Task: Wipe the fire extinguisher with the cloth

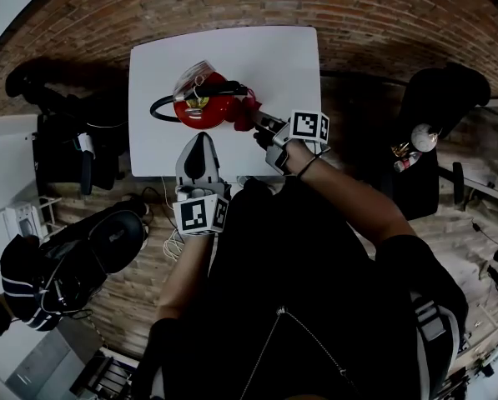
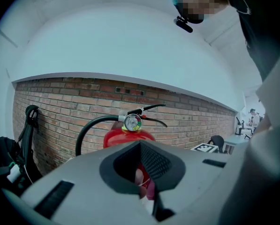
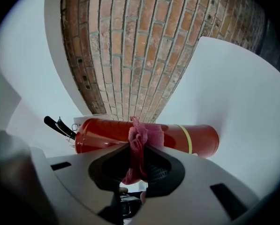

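Right gripper (image 3: 137, 149) clamps the cloth (image 3: 148, 134) against the extinguisher (image 3: 200, 138) to wipe; left gripper (image 2: 140, 144), closed and empty, waits nearby.

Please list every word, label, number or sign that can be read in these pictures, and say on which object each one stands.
No word or number can be read in any view.
Pressure gauge on the fire extinguisher: coloured zones only, its print is too small to read.
Square marker on the left tool: black-and-white pattern, no letters.
Square marker on the right tool: black-and-white pattern, no letters.
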`<state>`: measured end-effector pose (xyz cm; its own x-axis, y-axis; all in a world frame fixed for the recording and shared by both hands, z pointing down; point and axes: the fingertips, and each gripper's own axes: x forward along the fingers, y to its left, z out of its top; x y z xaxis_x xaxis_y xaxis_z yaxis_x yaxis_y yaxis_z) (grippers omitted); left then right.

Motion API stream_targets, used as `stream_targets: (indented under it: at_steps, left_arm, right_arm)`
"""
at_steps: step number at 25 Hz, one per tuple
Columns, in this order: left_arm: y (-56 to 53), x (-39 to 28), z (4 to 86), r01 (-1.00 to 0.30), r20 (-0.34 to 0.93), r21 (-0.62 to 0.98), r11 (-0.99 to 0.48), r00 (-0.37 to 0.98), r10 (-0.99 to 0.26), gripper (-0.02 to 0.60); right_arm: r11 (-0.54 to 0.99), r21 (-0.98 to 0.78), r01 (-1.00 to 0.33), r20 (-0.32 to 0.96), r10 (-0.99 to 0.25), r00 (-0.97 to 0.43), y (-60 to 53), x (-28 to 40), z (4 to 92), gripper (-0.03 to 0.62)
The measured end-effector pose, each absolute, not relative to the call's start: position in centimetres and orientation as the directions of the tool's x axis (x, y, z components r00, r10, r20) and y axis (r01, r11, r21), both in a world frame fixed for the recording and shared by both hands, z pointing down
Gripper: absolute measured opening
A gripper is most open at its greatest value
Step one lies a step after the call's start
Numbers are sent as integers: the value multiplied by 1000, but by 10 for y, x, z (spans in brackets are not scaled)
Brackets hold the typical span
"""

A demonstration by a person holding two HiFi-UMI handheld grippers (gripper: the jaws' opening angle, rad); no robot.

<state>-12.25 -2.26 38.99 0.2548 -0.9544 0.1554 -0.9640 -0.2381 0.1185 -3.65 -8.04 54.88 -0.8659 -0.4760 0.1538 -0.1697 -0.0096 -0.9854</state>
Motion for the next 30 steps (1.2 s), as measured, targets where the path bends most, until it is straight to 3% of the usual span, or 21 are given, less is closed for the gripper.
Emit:
stream_targets:
  at_steps: [30]
  left_arm:
    - [-15, -129, 377, -961, 102, 126, -245, 258, -961, 8]
  right_arm:
    - [59, -998, 28, -54, -507, -860, -73, -34, 424, 86]
